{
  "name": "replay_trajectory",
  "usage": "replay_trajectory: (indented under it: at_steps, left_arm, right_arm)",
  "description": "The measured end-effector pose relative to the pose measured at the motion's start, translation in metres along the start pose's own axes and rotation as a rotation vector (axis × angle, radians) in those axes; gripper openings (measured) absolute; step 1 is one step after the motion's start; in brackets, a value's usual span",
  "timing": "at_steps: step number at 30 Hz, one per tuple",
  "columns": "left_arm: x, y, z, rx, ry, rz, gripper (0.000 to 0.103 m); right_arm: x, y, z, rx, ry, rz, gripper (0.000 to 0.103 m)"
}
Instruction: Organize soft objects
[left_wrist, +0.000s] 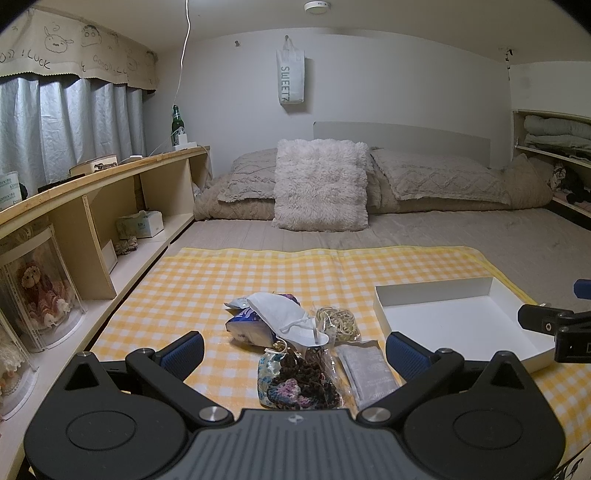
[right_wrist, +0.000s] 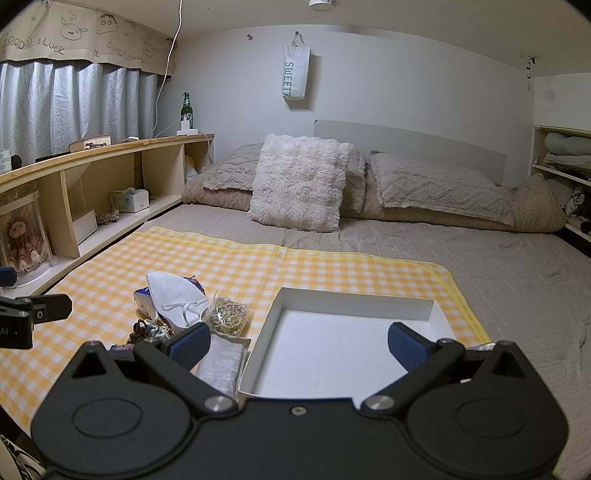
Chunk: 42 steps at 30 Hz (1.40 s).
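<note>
A pile of soft things lies on the yellow checked cloth (left_wrist: 207, 280): a white face mask (left_wrist: 284, 314), a blue-white tissue pack (left_wrist: 247, 325), a bag of rubber bands (left_wrist: 338, 319), a grey sachet (left_wrist: 369, 373) and a dark crocheted pouch (left_wrist: 295, 380). My left gripper (left_wrist: 293, 349) is open and empty, its fingers on either side of the pile's near end. A white shallow box (right_wrist: 343, 350) lies to the right of the pile. My right gripper (right_wrist: 299, 345) is open and empty over the box's near-left edge. The mask (right_wrist: 173, 295) and rubber bands (right_wrist: 227, 314) show left of it.
The cloth covers the front of a bed with a fluffy cushion (left_wrist: 321, 184) and pillows at the head. A wooden shelf unit (left_wrist: 110, 192) runs along the left with a tissue box and boxed dolls. Shelves with folded laundry (right_wrist: 565, 155) stand at the right.
</note>
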<state>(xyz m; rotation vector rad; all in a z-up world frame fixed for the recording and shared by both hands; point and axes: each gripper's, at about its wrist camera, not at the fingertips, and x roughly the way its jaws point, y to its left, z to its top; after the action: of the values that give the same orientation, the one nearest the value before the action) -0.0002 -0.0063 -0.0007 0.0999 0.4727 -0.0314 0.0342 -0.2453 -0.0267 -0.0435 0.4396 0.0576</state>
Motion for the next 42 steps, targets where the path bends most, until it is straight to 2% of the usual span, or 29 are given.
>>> replay_trajectory:
  at_steps: [20, 29, 35, 37, 42]
  left_arm:
    - [0.002, -0.008, -0.002, 0.006, 0.003, 0.006, 0.103]
    - [-0.001, -0.004, 0.002, 0.009, -0.028, 0.068, 0.103]
    - [0.000, 0.007, 0.014, -0.016, -0.083, 0.051, 0.103]
    - [0.002, 0.010, 0.023, -0.034, -0.098, 0.067, 0.103]
    - [0.009, 0.012, 0.049, -0.050, -0.137, 0.056, 0.103]
  right_arm:
    - [-0.001, 0.000, 0.000, -0.006, -0.001, 0.004, 0.103]
    - [-0.009, -0.004, 0.004, 0.022, -0.026, 0.014, 0.103]
    - [-0.015, -0.012, 0.025, 0.049, -0.084, 0.043, 0.103]
    - [-0.013, -0.014, 0.037, 0.050, -0.100, 0.058, 0.103]
    - [0.002, -0.012, 0.064, 0.020, -0.107, 0.149, 0.103]
